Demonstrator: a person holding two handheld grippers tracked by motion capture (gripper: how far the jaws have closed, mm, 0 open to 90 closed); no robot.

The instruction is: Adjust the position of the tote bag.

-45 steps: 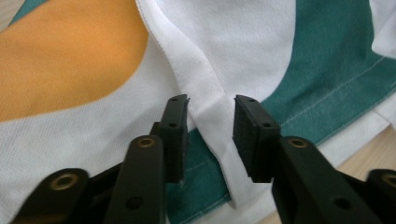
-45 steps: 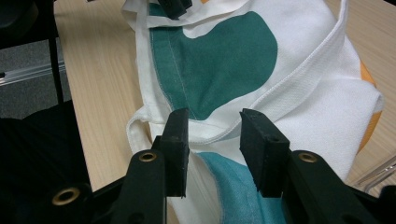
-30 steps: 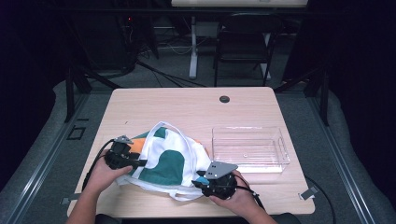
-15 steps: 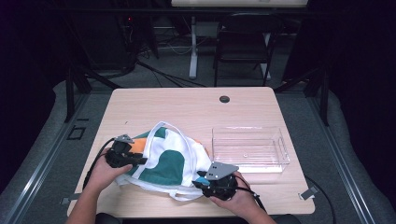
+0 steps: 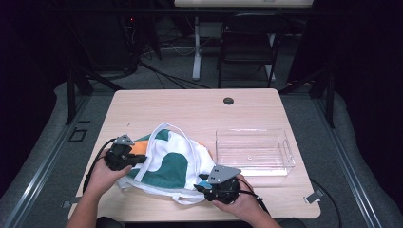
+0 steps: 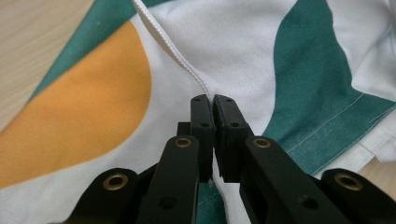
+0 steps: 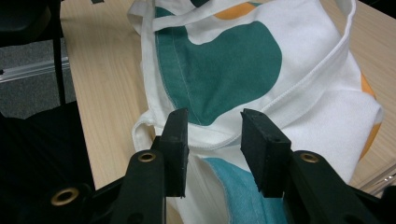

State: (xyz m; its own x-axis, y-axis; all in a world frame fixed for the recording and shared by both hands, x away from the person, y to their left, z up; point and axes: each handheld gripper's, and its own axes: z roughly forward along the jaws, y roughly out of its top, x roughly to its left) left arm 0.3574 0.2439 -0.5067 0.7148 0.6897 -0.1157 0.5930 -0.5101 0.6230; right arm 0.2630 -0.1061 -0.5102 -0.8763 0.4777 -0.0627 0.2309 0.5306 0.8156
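A white cloth bag (image 5: pixel 171 164) with green and orange patches lies crumpled on the near half of the table. My left gripper (image 5: pixel 140 159) sits at its left edge. Its jaws have just been closing and now pinch a white corded seam of the bag (image 6: pixel 187 65) between the pads, as the left gripper view (image 6: pixel 214 100) shows. My right gripper (image 5: pixel 199 186) rests at the bag's near right corner. In the right gripper view (image 7: pixel 212 126) its jaws stand apart over a white fold and a light blue patch (image 7: pixel 243 196), with no pad pressing on the cloth.
A clear plastic tray (image 5: pixel 252 152) stands empty to the right of the bag. The wooden table (image 5: pixel 190 104) has a dark cable hole (image 5: pixel 228 100) near its far edge. Beyond it stand a black chair (image 5: pixel 247 47) and floor cables.
The left gripper's jaws have drawn together on the bag's left edge. Both hands and the bag stay about where they were.
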